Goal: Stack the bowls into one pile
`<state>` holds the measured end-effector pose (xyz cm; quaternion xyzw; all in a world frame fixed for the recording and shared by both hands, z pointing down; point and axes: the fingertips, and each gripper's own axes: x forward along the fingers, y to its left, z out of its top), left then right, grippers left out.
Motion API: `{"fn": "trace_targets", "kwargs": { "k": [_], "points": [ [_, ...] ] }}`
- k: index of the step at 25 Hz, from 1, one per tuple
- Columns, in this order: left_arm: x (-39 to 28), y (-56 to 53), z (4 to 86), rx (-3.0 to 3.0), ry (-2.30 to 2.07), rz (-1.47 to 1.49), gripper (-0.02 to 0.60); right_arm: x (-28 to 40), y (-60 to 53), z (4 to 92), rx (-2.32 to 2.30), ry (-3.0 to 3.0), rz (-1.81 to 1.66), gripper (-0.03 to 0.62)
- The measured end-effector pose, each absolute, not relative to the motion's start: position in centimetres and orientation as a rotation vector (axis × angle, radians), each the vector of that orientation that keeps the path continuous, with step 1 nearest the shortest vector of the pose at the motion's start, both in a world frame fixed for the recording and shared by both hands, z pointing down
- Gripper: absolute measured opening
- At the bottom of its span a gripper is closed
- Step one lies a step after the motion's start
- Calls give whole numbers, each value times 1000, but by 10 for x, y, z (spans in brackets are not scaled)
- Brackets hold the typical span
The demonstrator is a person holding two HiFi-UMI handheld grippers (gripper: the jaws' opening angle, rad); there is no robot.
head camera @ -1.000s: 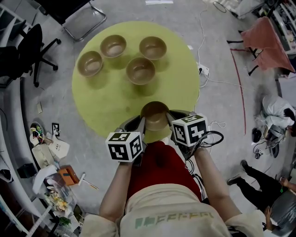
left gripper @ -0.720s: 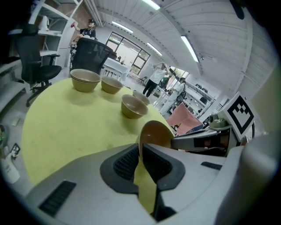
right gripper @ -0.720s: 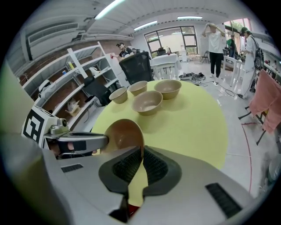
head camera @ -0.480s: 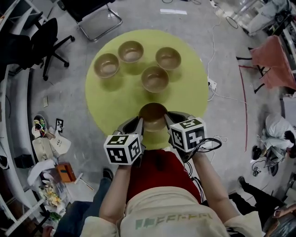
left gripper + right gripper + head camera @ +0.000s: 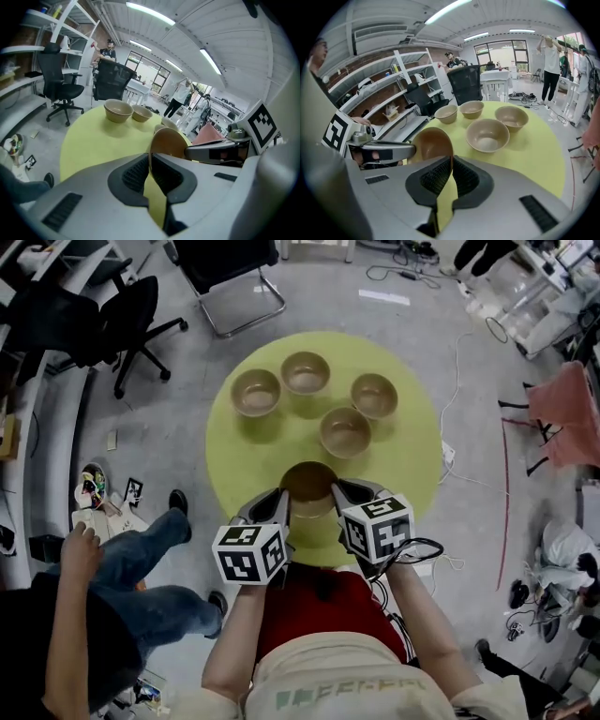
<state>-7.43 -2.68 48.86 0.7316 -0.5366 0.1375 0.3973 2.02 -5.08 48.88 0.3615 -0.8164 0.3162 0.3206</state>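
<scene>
Nearest the person, the left gripper [image 5: 279,498] and right gripper [image 5: 339,491] each clamp ribbed dark pads on the thin rim of a smooth brown bowl [image 5: 309,482], on opposite sides, at the round yellow-green table's [image 5: 403,456] near edge. Beyond sits a tan bowl [image 5: 345,430], then a left bowl [image 5: 256,392], middle bowl [image 5: 306,372] and right bowl [image 5: 374,395] in an arc, all apart

Head view overhead; gripper views low, sharing table [image 5: 408,460], bowls [image 5: 345,431].
</scene>
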Motion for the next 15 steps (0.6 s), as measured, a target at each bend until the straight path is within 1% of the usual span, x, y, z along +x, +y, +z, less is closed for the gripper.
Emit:
{"fn": "trace_targets", "kwargs": {
  "k": [15],
  "points": [
    [-121,-49,454,1877,-1487,298,37,-29,-80,459,904,-2253,715,40]
  ]
}}
